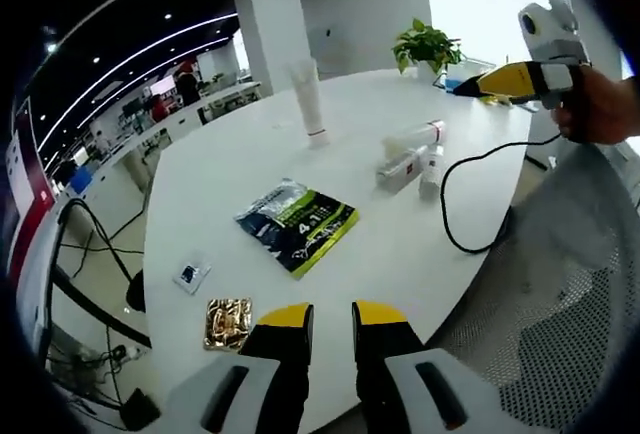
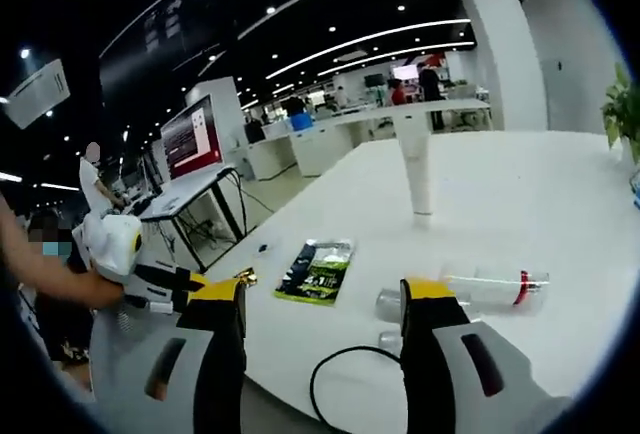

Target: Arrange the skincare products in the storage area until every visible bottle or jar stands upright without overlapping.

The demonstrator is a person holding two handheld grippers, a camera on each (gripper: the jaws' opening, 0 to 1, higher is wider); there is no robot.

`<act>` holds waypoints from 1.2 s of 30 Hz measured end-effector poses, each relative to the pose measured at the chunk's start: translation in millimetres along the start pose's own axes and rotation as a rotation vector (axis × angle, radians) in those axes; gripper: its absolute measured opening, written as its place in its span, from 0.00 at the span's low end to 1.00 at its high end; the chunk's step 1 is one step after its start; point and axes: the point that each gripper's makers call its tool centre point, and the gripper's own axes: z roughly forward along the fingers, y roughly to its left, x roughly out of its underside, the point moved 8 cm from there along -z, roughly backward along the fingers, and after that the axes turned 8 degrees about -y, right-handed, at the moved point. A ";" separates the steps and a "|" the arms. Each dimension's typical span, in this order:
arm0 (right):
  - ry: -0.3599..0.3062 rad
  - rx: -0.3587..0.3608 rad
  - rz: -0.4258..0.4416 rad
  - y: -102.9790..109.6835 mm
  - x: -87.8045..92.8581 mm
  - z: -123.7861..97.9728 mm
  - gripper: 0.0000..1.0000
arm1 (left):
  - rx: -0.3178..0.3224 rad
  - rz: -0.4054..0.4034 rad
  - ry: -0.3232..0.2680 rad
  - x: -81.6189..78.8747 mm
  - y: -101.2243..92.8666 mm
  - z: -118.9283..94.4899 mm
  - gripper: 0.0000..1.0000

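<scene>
- In your left gripper view, a small dark-printed sachet (image 1: 190, 275) lies far left on the white tabletop (image 1: 240, 159), with a gold foil packet (image 1: 228, 322) just below it, near the table edge.
- Your left claw (image 1: 331, 316) rises from the bottom of that view, jaws a little apart and holding nothing, just off the table edge.
- Beyond it lies a flat green-and-black pouch (image 1: 298, 226), near the middle of the tabletop.
- Farther back a white tube (image 1: 309, 102) stands upright on its cap, well apart from the rest.
- To the right, a clear bottle with a red band (image 1: 414, 137) lies on its side; a boxed item (image 1: 400, 168) and a small white bottle (image 1: 431, 170) lie just beside it, close enough that I cannot tell whether they touch.
- A black cable (image 1: 470, 186) loops over the table edge by that cluster.
- At upper right a hand (image 1: 603, 106) holds your right gripper over the far edge, near a potted plant (image 1: 428, 48).
- In your right gripper view, your right claw (image 2: 324, 296) stands wide apart and empty, with the pouch between the jaws and the lying clear bottle past the right jaw.
</scene>
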 end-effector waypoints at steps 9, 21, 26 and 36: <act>0.016 0.019 -0.024 -1.7 4.3 5.2 0.59 | 0.015 0.011 -0.001 0.1 -2.8 1.1 0.16; 0.150 0.057 -0.351 10.1 23.1 17.0 0.64 | 0.108 0.003 -0.045 -5.0 -13.3 0.5 0.17; 0.152 0.075 -0.365 11.1 26.1 27.1 0.66 | 0.109 0.014 -0.028 -3.0 -13.1 1.8 0.17; 0.157 0.188 -0.264 -25.2 8.9 17.5 0.63 | 0.127 0.042 -0.090 -9.8 -15.5 -2.8 0.16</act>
